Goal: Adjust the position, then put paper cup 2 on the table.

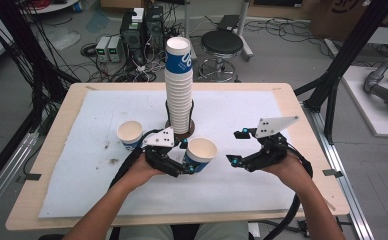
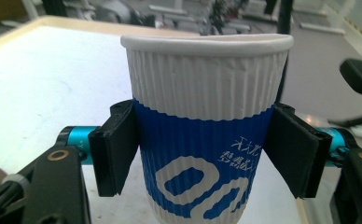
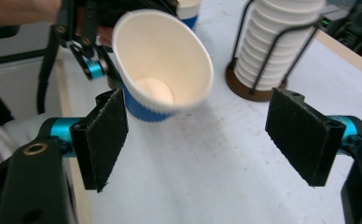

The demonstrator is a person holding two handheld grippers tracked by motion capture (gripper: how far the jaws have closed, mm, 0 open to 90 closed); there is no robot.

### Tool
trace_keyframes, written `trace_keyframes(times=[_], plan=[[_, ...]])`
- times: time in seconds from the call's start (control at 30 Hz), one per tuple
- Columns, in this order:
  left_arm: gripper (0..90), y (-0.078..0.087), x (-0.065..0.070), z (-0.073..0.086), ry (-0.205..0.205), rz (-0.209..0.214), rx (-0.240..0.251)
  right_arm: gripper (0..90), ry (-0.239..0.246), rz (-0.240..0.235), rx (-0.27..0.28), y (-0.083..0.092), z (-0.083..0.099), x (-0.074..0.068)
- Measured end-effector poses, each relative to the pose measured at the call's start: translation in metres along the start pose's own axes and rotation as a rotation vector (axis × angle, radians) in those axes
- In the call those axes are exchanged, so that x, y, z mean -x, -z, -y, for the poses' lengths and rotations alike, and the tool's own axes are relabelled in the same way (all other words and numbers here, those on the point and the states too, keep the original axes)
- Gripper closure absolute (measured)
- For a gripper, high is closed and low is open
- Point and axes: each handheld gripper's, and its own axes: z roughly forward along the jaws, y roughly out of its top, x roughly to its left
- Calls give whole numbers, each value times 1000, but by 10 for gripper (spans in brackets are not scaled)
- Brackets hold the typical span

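A white and blue ribbed paper cup [image 1: 201, 152] [image 2: 202, 107] is held a little tilted over the white mat, with my left gripper [image 1: 187, 162] [image 2: 202, 149] shut on its blue band; both pads [image 2: 116, 149] press its sides. My right gripper [image 1: 236, 147] [image 3: 202, 140] stands open to the right of the cup, with nothing between its jaws. In the right gripper view the cup's empty mouth [image 3: 163, 60] faces me, just beyond the left pad. A tall stack of the same cups [image 1: 179, 85] [image 3: 281, 42] stands in a wire holder behind it.
A second empty cup [image 1: 130, 134] stands on the white mat [image 1: 92, 190] to the left of the holder's brown base [image 1: 189, 131]. The wooden table's edge [image 1: 302, 130] runs at the right. A stool [image 1: 222, 45] and boxes with cables stand on the floor beyond.
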Motion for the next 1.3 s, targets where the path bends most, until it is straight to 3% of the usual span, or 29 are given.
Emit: trace_keyframes(times=[0.4,0.63,0.77,0.9,1.17,1.3], plan=[[285,6,-5,11,-1,-62,75,215,-128,91,112,-3,56,1],[285,8,-8,13,3,-91,125,210,-146,144,205,1,76,-1],[284,10,-9,14,1,-92,120,210,-169,189,261,4,86,-1],[283,13,-8,15,4,-105,132,210,-199,189,264,2,95,-1],[283,12,-9,15,18,-122,157,210,-195,209,266,9,101,-4],[279,10,-11,16,34,-134,170,211,-217,198,286,12,105,-4]])
